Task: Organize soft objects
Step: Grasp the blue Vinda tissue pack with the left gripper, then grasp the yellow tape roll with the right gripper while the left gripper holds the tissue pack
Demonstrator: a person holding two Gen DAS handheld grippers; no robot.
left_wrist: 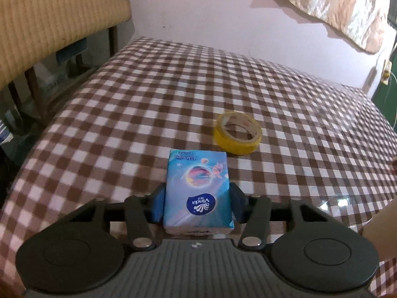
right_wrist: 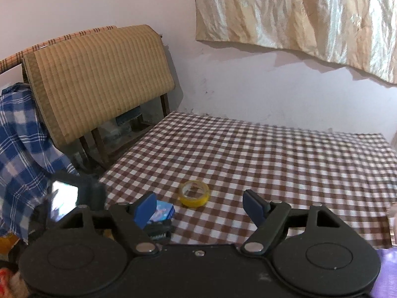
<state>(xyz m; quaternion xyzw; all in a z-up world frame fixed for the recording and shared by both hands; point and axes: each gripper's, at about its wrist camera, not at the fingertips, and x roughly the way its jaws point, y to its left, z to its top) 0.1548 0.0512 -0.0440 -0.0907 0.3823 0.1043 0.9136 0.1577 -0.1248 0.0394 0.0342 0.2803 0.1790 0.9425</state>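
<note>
Blue tissue pack [left_wrist: 198,188]: on the checkered surface [left_wrist: 124,124], clenched between the left tool [left_wrist: 197,204] pads. Yellow tape roll [left_wrist: 238,134]: just beyond it. Right tool [right_wrist: 202,206]: released, holding nothing.

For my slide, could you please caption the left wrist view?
Left tool clamps a Vinda tissue pack beside yellow tape.

the left tool [left_wrist: 197,202] has its pads closed on something, while the right tool [right_wrist: 202,204] gapes wide, angled downward.

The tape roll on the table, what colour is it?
Yellow tape roll, clearest in the left wrist view.
</note>
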